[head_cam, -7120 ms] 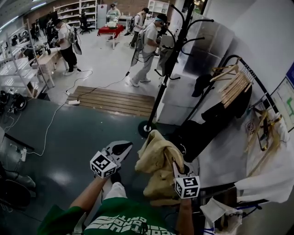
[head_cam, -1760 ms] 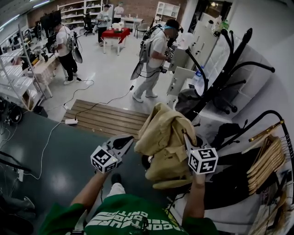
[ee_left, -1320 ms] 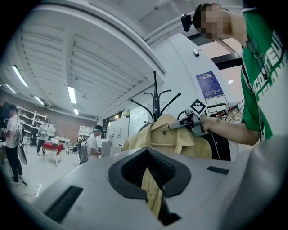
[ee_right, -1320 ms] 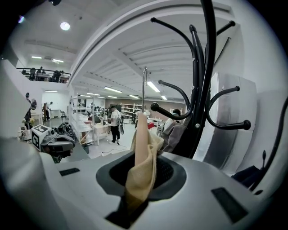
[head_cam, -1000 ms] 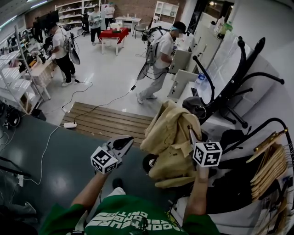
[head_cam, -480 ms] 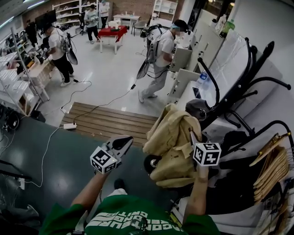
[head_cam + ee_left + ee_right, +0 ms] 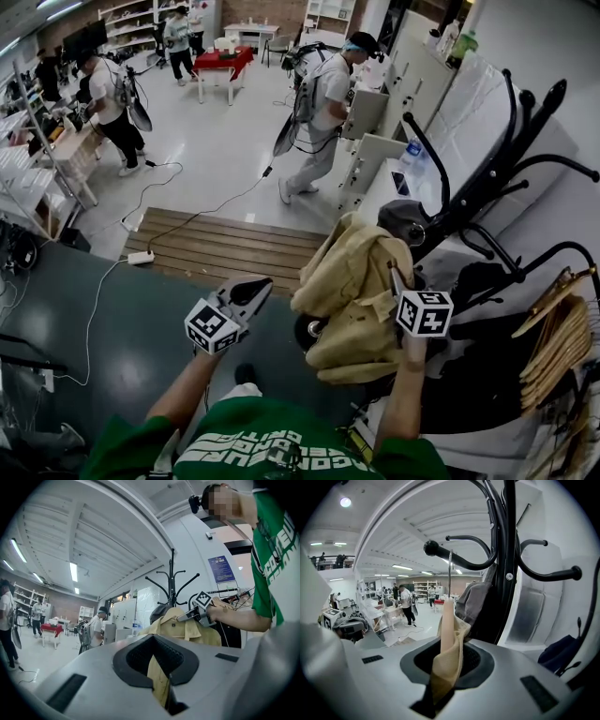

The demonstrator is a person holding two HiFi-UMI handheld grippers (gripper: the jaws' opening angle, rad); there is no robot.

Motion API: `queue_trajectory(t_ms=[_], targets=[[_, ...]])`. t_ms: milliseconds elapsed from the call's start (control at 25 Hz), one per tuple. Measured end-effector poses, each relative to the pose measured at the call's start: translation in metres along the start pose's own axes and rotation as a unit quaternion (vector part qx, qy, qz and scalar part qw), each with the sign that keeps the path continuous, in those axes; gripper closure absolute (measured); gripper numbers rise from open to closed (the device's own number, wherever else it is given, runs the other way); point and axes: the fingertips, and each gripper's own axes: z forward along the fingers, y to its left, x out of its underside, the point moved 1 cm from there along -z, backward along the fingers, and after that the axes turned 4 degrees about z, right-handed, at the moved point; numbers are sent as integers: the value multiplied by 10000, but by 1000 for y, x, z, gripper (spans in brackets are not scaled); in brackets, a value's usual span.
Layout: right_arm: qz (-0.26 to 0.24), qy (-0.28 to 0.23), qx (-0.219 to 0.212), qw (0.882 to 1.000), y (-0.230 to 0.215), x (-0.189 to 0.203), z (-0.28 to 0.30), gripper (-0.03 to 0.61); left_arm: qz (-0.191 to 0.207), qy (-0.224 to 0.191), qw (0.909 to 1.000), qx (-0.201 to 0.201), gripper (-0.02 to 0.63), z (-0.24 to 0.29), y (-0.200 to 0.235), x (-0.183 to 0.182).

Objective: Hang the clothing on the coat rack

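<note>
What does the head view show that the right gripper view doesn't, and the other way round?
Head view only: the left claw, clear of the shirt, and wooden hangers. Right gripper view only: how the right claw pinches a shirt fold. Both: the shirt, the black rack and a grey garment on it.

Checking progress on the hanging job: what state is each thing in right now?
tan shirt: held up at the rack, seemingly not hooked yet
right gripper: shut on the tan shirt
left gripper: jaws slightly apart, empty
coat rack: upright, grey garment hanging on it
</note>
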Motion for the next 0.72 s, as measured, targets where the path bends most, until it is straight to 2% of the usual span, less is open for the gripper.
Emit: queue_trajectory(t_ms=[720], targets=[[130,-21,239,9996,-16,7,5,508,-23,-9,9999,113,611,8,-3,1]])
